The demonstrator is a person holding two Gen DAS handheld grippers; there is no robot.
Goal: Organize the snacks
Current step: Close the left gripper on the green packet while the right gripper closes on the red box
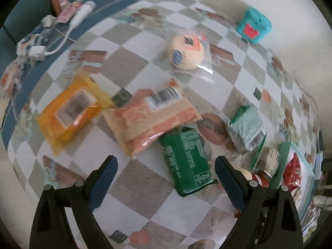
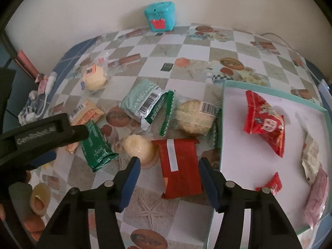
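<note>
My right gripper (image 2: 169,164) points down over a red packet (image 2: 179,166) on the checkered tablecloth. The packet lies between the open jaws, and the left pad (image 2: 132,176) stands clear of it. Just right of it is a white tray with a teal rim (image 2: 223,124) that holds a red bag (image 2: 263,122) and other small packets. My left gripper (image 1: 166,164) hangs open above a dark green packet (image 1: 186,161), which lies nearer the right pad (image 1: 228,178) and is untouched. A peach packet (image 1: 153,118) overlaps the green one's far end.
Loose snacks lie around: an orange packet (image 1: 72,112), a wrapped bun (image 1: 186,51), a light green packet (image 2: 143,99), a round biscuit pack (image 2: 195,118) and a pale round sweet (image 2: 139,147). A teal box (image 2: 160,16) stands against the wall. A white cable (image 1: 62,41) lies at the table's left edge.
</note>
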